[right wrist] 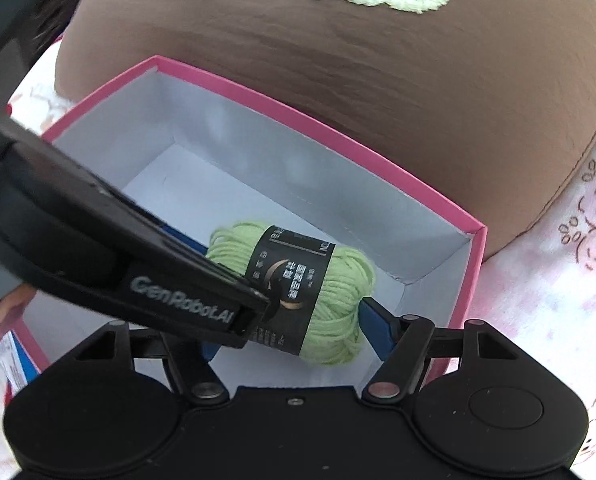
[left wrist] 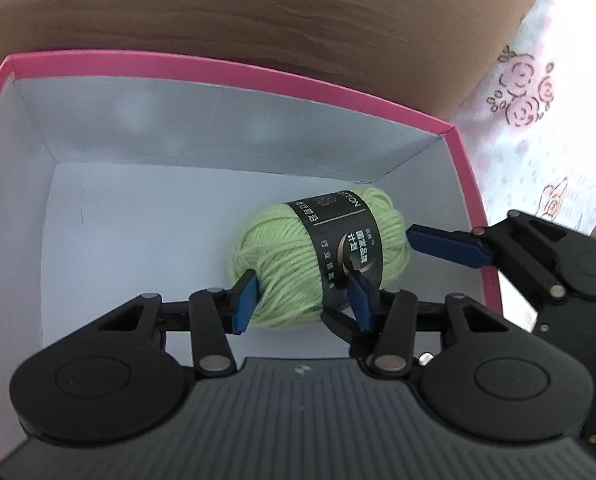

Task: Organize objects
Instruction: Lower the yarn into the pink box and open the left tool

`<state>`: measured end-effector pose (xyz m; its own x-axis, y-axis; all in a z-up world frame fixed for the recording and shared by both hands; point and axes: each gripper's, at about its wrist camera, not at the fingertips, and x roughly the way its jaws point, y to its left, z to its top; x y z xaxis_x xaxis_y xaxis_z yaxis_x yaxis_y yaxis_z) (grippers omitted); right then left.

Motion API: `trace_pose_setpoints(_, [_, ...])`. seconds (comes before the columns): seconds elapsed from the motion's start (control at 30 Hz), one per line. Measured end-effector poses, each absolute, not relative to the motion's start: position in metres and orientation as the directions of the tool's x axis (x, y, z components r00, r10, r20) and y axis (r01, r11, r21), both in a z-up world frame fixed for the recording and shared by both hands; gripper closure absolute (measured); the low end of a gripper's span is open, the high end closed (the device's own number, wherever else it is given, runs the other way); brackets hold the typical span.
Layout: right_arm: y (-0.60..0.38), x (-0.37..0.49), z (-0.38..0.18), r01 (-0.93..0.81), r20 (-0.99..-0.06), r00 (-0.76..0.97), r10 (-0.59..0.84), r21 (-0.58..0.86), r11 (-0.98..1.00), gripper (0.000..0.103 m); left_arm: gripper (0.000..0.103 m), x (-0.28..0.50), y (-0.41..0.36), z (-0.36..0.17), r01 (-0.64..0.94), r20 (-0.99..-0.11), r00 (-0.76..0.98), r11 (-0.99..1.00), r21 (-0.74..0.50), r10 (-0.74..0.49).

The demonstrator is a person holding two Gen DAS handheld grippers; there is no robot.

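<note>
A light green yarn ball [left wrist: 281, 248] with a black paper band lies low inside a pink box [left wrist: 233, 68] with a white inside, towards its right wall. My left gripper [left wrist: 302, 302] is shut on the ball's near end, one blue pad on the yarn and one on the band. In the right wrist view the same yarn ball [right wrist: 338, 292] sits between the fingers of my right gripper [right wrist: 287, 328]. Its right pad presses the yarn. Its left finger is mostly hidden behind the left gripper's finger [right wrist: 185, 288]. The right gripper's far finger [left wrist: 446, 244] touches the ball's right end.
A brown cushion [right wrist: 378, 60] with a fluffy cloud outline lies right behind the box [right wrist: 298, 120]. A white sheet with pink roses [left wrist: 538, 120] spreads to the right. A person's fingers [right wrist: 5, 312] show at the lower left. The left half of the box floor is bare.
</note>
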<state>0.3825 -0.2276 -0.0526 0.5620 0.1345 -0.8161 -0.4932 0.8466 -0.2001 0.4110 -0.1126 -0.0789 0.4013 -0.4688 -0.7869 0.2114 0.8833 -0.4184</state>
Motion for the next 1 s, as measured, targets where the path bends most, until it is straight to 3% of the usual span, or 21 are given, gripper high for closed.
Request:
trace_pose_setpoints(0.07, [-0.23, 0.377, -0.049, -0.497, -0.813, 0.566, 0.138, -0.203, 0.844, 0.033, 0.056, 0.411, -0.114, -0.078, 0.22, -0.791, 0.404, 0.888, -0.403, -0.459])
trace_pose_setpoints(0.23, [-0.231, 0.366, -0.048, -0.496, -0.807, 0.572, 0.146, -0.198, 0.845, 0.067, 0.057, 0.419, -0.119, -0.077, 0.229, -0.767, 0.405, 0.867, -0.443, -0.498])
trace_pose_setpoints(0.33, [-0.227, 0.365, -0.055, -0.483, -0.809, 0.575, 0.121, -0.216, 0.848, 0.07, 0.058, 0.426, -0.133, -0.072, 0.252, -0.749, 0.415, 0.856, -0.452, -0.517])
trace_pose_setpoints(0.5, [-0.233, 0.375, -0.06, -0.391, -0.784, 0.618, 0.049, -0.253, 0.885, 0.071, 0.058, 0.426, -0.139, -0.067, 0.247, -0.776, 0.444, 0.894, -0.375, -0.448])
trace_pose_setpoints(1.0, [-0.25, 0.362, -0.057, -0.379, -0.77, 0.628, 0.108, -0.182, 0.907, 0.069, 0.065, 0.422, -0.144, -0.076, 0.192, -0.797, 0.462, 0.921, -0.338, -0.389])
